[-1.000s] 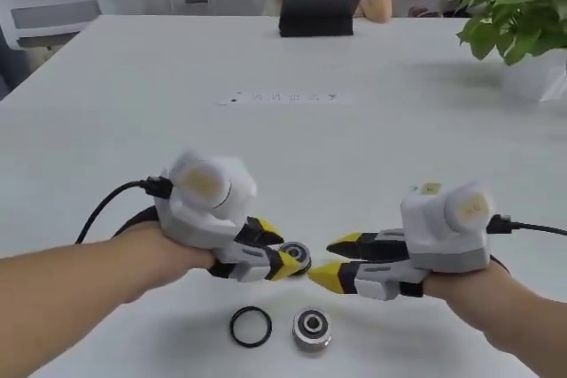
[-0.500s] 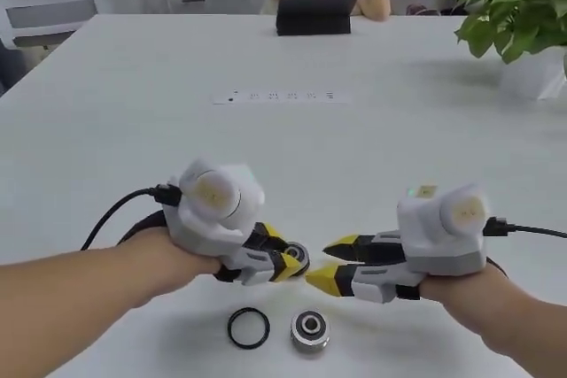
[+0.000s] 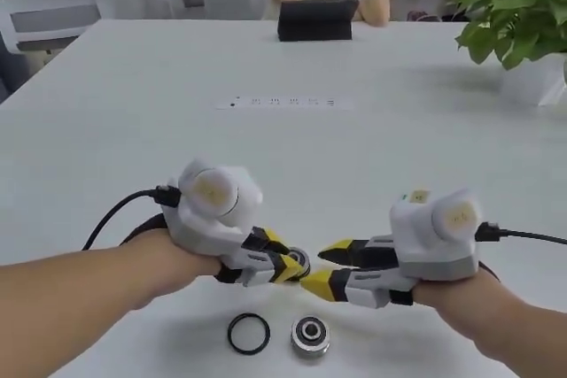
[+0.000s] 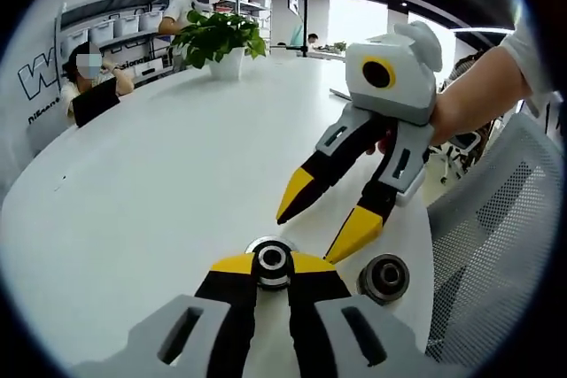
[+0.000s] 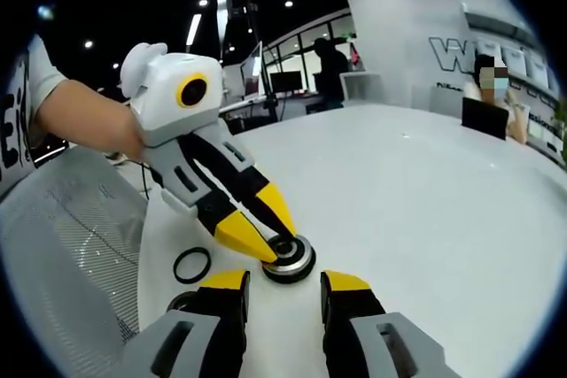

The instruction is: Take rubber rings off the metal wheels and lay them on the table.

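One wheel point(image 4: 271, 260) pinched in left gripper point(image 3: 287, 267); right gripper point(image 3: 315, 267) spread just right; hard tug could pop it free

Head view: we look down over the table point(image 3: 292, 148). Gripper views face each other, close, sharing one wheel point(image 4: 270, 263) at 6 o'clock.

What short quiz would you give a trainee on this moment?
1. True or false: the right gripper is shut on the loose black rubber ring.
2. Which is clamped on the round metal wheel? A left gripper B right gripper
3. What lies beside the loose ring on the white table?
Key: 1 false, its fingers are open; 2 A; 3 a second metal wheel.
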Available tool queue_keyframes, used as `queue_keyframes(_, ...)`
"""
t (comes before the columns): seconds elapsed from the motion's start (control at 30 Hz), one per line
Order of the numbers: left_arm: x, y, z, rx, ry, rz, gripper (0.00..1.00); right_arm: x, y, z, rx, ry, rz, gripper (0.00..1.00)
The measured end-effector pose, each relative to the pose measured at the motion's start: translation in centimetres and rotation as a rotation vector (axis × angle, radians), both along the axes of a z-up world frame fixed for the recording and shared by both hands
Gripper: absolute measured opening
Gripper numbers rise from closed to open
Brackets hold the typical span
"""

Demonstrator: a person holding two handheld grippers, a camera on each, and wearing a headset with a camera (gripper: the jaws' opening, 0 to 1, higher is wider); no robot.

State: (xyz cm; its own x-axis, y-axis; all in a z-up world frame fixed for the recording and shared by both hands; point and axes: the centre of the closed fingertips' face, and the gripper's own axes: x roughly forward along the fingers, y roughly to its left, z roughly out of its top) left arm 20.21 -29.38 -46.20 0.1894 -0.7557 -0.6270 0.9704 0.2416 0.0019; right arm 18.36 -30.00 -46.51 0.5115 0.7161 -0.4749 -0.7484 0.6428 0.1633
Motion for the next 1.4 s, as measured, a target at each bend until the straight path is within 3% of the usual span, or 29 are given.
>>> queue_keyframes(0.43, 0.0, 0.0, 0.0, 0.013, -0.033, 0.005, 0.07, 1.2, 1.3, -0.9, -0.022, -0.002, -0.004, 0.3)
queue_keyframes(0.67, 0.0, 0.0, 0.0, 0.013, -0.033, 0.016, 0.07, 1.5, 1.5, -1.4, -0.052, -0.007, -0.003, 0.28)
queue_keyframes(1.4, -0.1, 0.0, 0.0, 0.013, -0.038, 0.018, 0.07, 0.6, 0.6, -1.1, -0.049, 0.001, -0.011, 0.16)
